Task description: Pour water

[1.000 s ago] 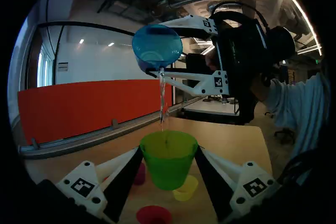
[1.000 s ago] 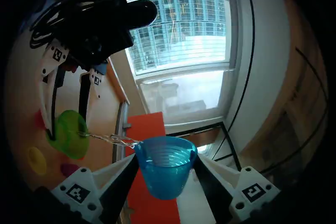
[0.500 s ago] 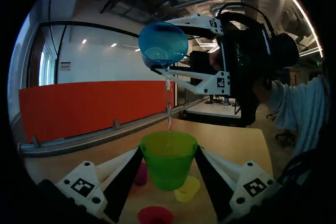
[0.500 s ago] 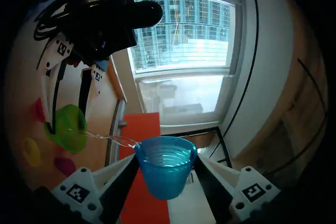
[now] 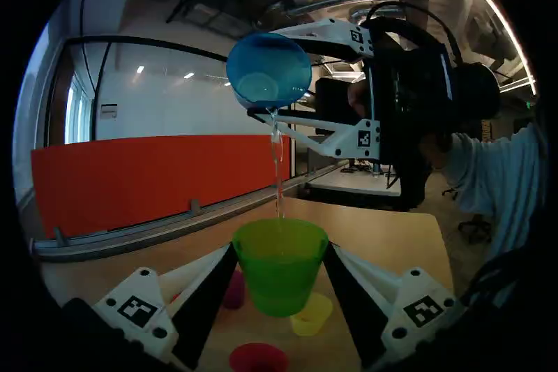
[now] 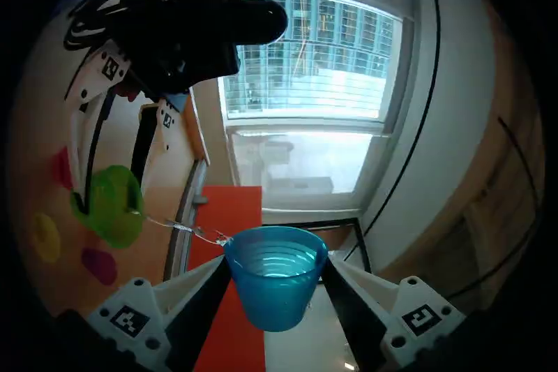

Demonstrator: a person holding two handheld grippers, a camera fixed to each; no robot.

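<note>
Left gripper view, left to right: the orange wall panel is at far left, behind the table. At centre bottom our left gripper is clamped on the green cup, with one finger pressed on each side of the wall. The cup is upright, mouth up. Below and around it on the table we see a magenta cup, a red cup and a yellow cup.

Directly above the green cup, the right gripper grips the blue cup, one finger over it and one under. The cup is tipped so its mouth faces us. A thin water stream drops from its lower lip into the green cup's mouth. The two cups are apart, with the blue one well above the green. At far right is the person's pale sleeve.

Right gripper view, left to right: the small cups sit on the table at far left. Next to them the left gripper has both fingers on the green cup. The water stream runs from the blue cup's rim across to the green cup's mouth. At centre bottom our right gripper is closed on the blue cup, fingers on both sides, with some water inside. The window is behind it.
</note>
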